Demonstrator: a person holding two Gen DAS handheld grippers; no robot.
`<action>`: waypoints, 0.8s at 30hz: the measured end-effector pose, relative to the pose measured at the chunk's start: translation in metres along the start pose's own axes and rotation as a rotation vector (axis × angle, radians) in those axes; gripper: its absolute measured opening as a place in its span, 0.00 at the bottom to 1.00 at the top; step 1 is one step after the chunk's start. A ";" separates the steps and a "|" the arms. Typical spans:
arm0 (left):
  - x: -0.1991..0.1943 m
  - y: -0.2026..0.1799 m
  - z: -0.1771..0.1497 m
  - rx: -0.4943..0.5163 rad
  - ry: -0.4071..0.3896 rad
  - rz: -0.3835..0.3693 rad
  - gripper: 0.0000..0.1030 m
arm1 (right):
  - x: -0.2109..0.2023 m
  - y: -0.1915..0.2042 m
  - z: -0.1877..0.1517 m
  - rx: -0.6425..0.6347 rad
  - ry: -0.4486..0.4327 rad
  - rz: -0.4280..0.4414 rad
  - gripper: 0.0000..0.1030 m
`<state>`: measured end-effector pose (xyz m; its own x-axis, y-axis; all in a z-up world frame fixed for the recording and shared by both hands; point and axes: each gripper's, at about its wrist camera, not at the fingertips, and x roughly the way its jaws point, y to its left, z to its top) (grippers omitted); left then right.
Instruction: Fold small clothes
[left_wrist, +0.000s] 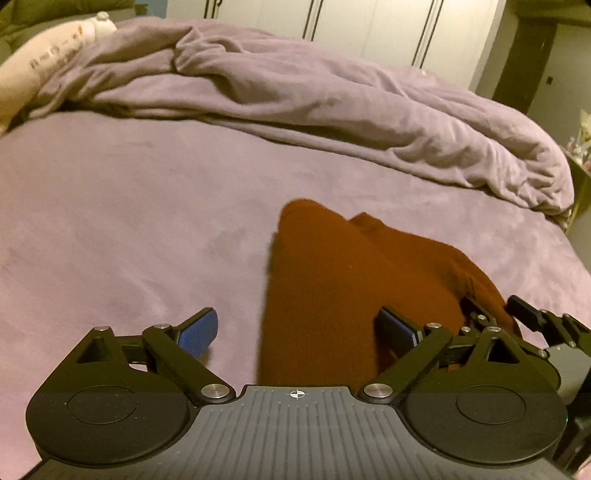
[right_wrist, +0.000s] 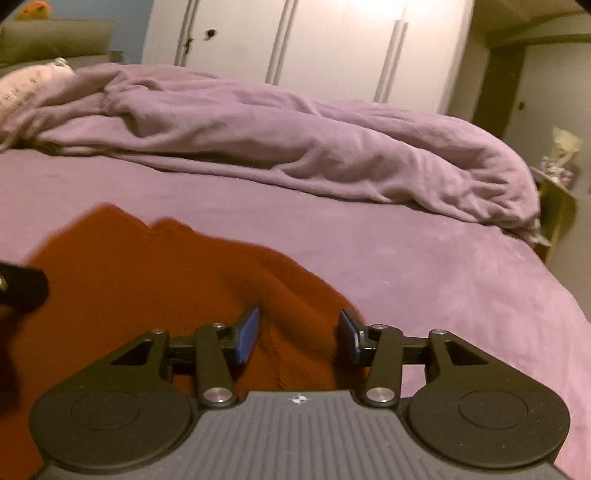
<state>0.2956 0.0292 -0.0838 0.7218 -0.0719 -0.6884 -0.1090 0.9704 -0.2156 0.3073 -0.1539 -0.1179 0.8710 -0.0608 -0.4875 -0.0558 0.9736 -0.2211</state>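
Note:
A rust-red knitted garment (left_wrist: 332, 288) lies on the purple bed sheet (left_wrist: 129, 229), partly folded, its far end rising to two blunt peaks. My left gripper (left_wrist: 298, 332) stands open over the garment's near left part. Its left blue pad (left_wrist: 199, 332) is above bare sheet and its right pad over the cloth. In the right wrist view the same garment (right_wrist: 147, 280) fills the lower left. My right gripper (right_wrist: 299, 336) hovers open at the garment's near right edge, with red cloth showing in the gap and neither pad pressing on it. The right gripper's black fingers (left_wrist: 535, 317) also show in the left wrist view.
A crumpled lilac duvet (left_wrist: 314, 107) runs across the far side of the bed, with a pale pillow (left_wrist: 40, 66) at its left end. White wardrobe doors (right_wrist: 314, 44) stand behind. A small stand with clutter (right_wrist: 557, 177) sits past the bed's right edge.

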 end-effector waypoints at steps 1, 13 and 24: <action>0.003 0.001 -0.003 -0.016 0.003 0.005 0.99 | 0.000 0.000 -0.002 0.005 -0.003 -0.007 0.54; -0.059 0.015 -0.031 -0.036 0.068 -0.011 1.00 | -0.076 -0.031 -0.006 0.181 0.012 0.020 0.79; -0.090 0.012 -0.072 0.074 0.272 0.133 1.00 | -0.152 -0.043 -0.069 0.021 0.341 -0.029 0.85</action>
<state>0.1802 0.0303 -0.0738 0.4940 0.0079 -0.8694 -0.1330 0.9889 -0.0666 0.1436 -0.2019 -0.0924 0.6585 -0.1552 -0.7364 -0.0201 0.9745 -0.2233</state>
